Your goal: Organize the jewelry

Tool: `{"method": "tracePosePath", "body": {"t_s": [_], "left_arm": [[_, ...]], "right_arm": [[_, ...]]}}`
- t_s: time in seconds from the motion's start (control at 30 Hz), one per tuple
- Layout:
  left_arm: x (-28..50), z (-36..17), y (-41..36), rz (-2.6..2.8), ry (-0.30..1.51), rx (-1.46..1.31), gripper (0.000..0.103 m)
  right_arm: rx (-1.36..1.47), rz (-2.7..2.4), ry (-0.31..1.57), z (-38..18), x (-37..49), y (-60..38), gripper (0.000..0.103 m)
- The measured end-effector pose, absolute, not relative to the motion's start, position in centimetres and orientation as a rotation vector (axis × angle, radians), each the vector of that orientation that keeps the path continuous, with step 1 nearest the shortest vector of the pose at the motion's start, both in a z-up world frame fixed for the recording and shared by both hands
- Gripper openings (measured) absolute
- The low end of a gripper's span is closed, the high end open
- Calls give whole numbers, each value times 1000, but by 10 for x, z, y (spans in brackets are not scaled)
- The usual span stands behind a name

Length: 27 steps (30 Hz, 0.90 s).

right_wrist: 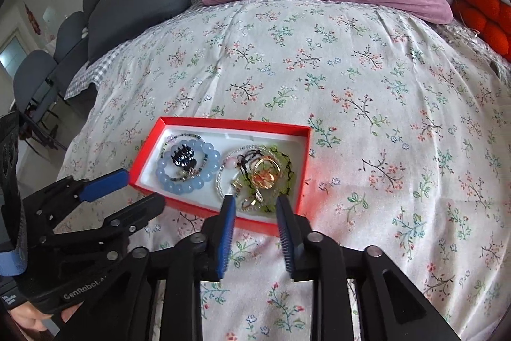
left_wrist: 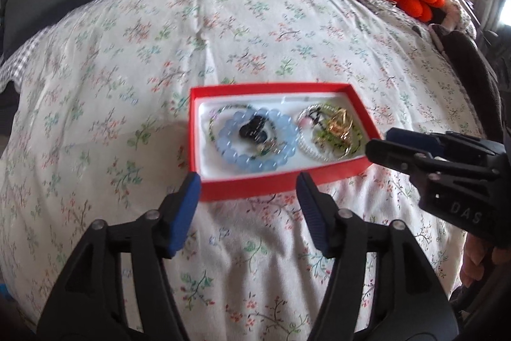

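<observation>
Hovering near the red box (right_wrist: 301,178) of jewelry (right_wrist: 255,178) — left tongs (left_wrist: 247,192) and right tongs (right_wrist: 255,213) both open, empty.

One red box (right_wrist: 300,171) — one blue bead bracelet (right_wrist: 188,171), one dark hair claw (right_wrist: 184,158).

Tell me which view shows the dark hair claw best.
The right wrist view: the dark hair claw is sharp there, teeth visible, inside the blue bead bracelet. The left wrist view shows it only as a blurred dark blob.
</observation>
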<state>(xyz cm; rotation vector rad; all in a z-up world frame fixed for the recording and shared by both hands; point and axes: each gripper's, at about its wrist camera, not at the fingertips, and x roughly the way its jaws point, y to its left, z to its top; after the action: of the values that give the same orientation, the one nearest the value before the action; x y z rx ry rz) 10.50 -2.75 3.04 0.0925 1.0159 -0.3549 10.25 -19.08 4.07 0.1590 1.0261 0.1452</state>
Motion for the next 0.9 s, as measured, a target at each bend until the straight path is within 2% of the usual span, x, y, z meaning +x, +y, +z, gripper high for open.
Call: {"method": "tracePosePath", "body": {"t_s": [0.03,0.07,0.1,0.23,0.27,0.33,0.43,0.47,0.5,0.73,0.9], "left_arm": [[104,29,-25,-344,1029,84,70],[103,28,-23,-339,1040,74,76],[101,28,-21,-341,1051,64,78],[94,26,-15,-323,1084,54,88],[92,26,-14,-314,1087,59,96],[87,26,-12,-281,1082,75,103],[80,24,-7,-224,1087,101,103],[78,23,-5,-212,1091,103,103],[76,23,-3,-197,1096,106,103],[66,21,3,-71,1082,124,103],[62,13,2,-37,1112,89,103]], "right_arm": [[157,141,1030,41,101,-191,50],[157,132,1032,41,98,-192,72],[155,121,1026,42,96,-192,80],[116,103,1012,48,87,-192,81],[114,99,1016,48,86,-191,83],[110,87,1029,47,82,-192,84],[95,62,1036,45,75,-193,91],[84,47,1036,45,71,-193,101],[73,32,1036,44,68,-193,103],[6,-24,1037,45,48,-187,103],[-13,-26,1117,31,44,-179,103]]}}
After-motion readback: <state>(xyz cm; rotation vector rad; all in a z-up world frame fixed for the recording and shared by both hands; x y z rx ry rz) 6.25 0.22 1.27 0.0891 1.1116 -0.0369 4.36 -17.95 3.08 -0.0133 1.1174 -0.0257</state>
